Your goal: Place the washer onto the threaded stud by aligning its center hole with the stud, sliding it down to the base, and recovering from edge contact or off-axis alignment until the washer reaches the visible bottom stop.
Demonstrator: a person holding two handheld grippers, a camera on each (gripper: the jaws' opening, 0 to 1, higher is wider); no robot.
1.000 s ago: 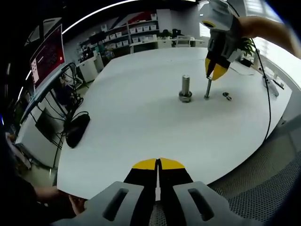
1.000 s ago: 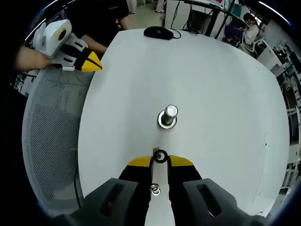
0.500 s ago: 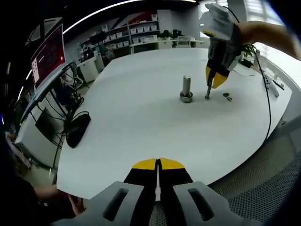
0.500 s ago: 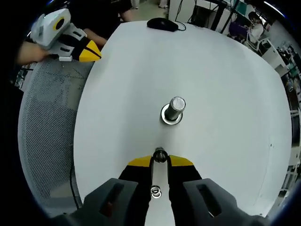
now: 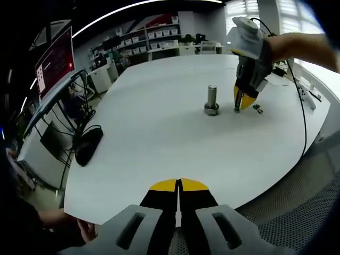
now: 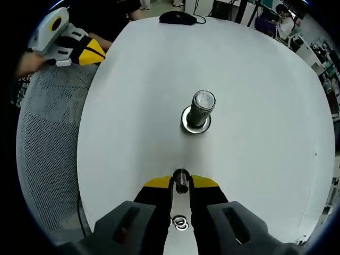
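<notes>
Metal washers (image 6: pixel 180 221) lie on the white desk (image 6: pixel 255 79) beneath the right gripper (image 6: pixel 181 182), whose jaws pinch a small stud (image 6: pixel 181 179); steady it upright. Left gripper (image 5: pixel 179 185) jaws are pressed together.

My right gripper (image 6: pixel 181 182) has its yellow-tipped jaws closed on a small metal rod (image 6: pixel 181 180) standing on end over the white table (image 6: pixel 265 133), with two small washers (image 6: pixel 180 222) lying on the tabletop between the jaw bodies. Ahead of the tips I see the threaded stud (image 6: pixel 199 109) upright on its base ring, apart from the rod. The left gripper (image 6: pixel 65 41) sits off the table's far-left edge, over grey mesh, near a black mouse (image 6: pixel 178 18).
</notes>
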